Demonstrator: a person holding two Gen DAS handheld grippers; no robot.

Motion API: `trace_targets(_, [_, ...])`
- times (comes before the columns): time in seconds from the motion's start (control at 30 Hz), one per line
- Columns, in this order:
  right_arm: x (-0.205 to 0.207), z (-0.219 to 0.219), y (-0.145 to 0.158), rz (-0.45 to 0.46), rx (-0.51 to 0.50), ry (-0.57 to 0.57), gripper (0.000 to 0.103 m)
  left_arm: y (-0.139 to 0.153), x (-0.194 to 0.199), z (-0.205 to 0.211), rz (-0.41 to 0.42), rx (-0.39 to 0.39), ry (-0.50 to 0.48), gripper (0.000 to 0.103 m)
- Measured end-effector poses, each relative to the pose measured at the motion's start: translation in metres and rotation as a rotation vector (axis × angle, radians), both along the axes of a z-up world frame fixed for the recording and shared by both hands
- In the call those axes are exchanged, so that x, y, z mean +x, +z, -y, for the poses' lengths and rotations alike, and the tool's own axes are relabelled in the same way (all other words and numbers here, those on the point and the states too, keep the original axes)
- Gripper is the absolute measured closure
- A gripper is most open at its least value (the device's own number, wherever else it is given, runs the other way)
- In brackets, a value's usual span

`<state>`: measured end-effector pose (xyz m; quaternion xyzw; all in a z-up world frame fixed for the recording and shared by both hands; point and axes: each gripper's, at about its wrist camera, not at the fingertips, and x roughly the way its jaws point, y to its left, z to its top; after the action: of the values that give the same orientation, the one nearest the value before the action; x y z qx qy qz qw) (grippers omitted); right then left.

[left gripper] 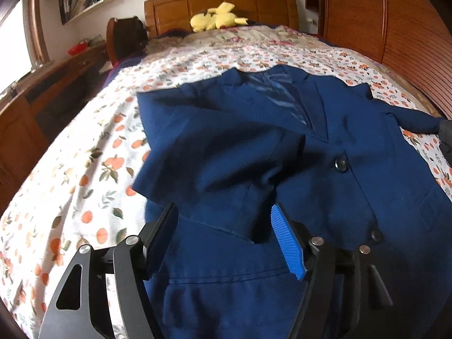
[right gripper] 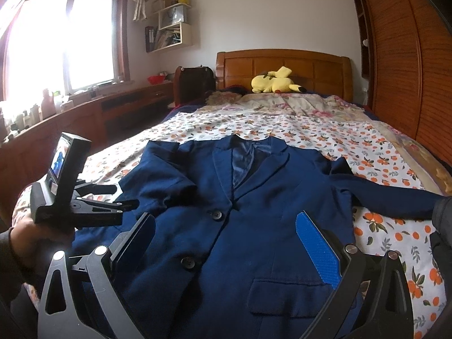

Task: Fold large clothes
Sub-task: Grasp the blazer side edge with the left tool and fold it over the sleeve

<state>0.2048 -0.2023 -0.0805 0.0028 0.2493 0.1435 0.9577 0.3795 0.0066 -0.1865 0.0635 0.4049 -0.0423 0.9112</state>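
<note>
A navy blue suit jacket [left gripper: 325, 147] [right gripper: 254, 197] lies face up on the orange-print sheet [left gripper: 93, 152], collar toward the headboard. One sleeve [left gripper: 214, 152] is folded across its front; the other sleeve [right gripper: 389, 197] stretches out to the right. My left gripper [left gripper: 226, 226] is open just over the folded sleeve's cuff, with nothing pressed between its pads. In the right wrist view it [right gripper: 132, 206] shows at the jacket's left edge, held by a hand [right gripper: 31, 234]. My right gripper [right gripper: 226, 237] is open above the jacket's lower front, near the pocket flap [right gripper: 285, 296].
A yellow plush toy [right gripper: 275, 82] lies by the wooden headboard [right gripper: 282, 62], with a floral quilt [right gripper: 282, 104] below it. A wooden wardrobe [right gripper: 401, 56] lines the right side. A low desk [right gripper: 84, 113] and a window [right gripper: 65, 42] are on the left.
</note>
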Motion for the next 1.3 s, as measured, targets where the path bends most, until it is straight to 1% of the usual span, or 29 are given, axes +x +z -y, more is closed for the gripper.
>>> trace_targets(0.23, [-0.001,0.000,0.001,0.000,0.000,0.000,0.006,-0.017,0.023,-0.001,-0.053,-0.005,0.024,0.033])
trace_targets(0.33, [-0.001,0.001,0.001,0.002,0.003,-0.001,0.006,-0.027,0.032,-0.007,-0.072,0.015,0.052,0.034])
trace_targets(0.37, [-0.001,0.002,0.001,0.006,0.004,-0.002,0.006,-0.030,0.034,-0.009,-0.081,0.011,0.055,0.039])
trace_targets(0.43, [-0.002,0.005,0.001,0.011,0.006,-0.006,0.006,-0.035,0.037,-0.015,-0.106,-0.031,0.049,0.047])
trace_targets(0.5, [-0.002,0.010,0.001,0.014,0.010,-0.011,0.006,-0.035,0.037,-0.016,-0.111,-0.065,0.033,0.072])
trace_targets(0.53, [-0.002,0.011,0.001,0.015,0.013,-0.013,0.006,-0.035,0.037,-0.014,-0.113,-0.062,0.027,0.080])
trace_targets(0.57, [-0.002,0.013,0.000,0.014,0.014,-0.015,0.006,-0.034,0.036,-0.012,-0.117,-0.062,0.022,0.094])
trace_targets(0.6, [-0.003,0.014,0.000,0.014,0.015,-0.016,0.006,-0.032,0.035,-0.011,-0.120,-0.060,0.022,0.099])
trace_targets(0.67, [-0.003,0.017,0.000,0.013,0.017,-0.018,0.006,-0.027,0.030,-0.008,-0.105,-0.040,0.024,0.100])
trace_targets(0.7, [-0.004,0.018,0.000,0.014,0.018,-0.018,0.006,-0.019,0.025,-0.004,-0.077,-0.028,0.026,0.100])
trace_targets(0.8, [-0.006,0.020,0.002,0.019,0.020,-0.019,0.006,0.006,0.007,0.006,-0.012,-0.035,0.013,0.100])
trace_targets(0.9, [-0.009,0.025,0.003,0.023,0.022,-0.023,0.006,0.031,-0.015,0.023,0.054,-0.021,-0.019,0.100])
trace_targets(1.0, [-0.011,0.027,0.003,0.023,0.016,-0.029,0.006,0.046,-0.035,0.038,0.088,-0.036,-0.045,0.100])
trace_targets(1.13, [-0.013,0.028,0.003,0.021,0.007,-0.040,0.006,0.054,-0.059,0.054,0.121,-0.035,-0.073,0.100])
trace_targets(1.3, [-0.014,0.026,0.004,0.023,-0.010,-0.056,0.006,0.060,-0.081,0.055,0.158,-0.038,-0.074,0.100])
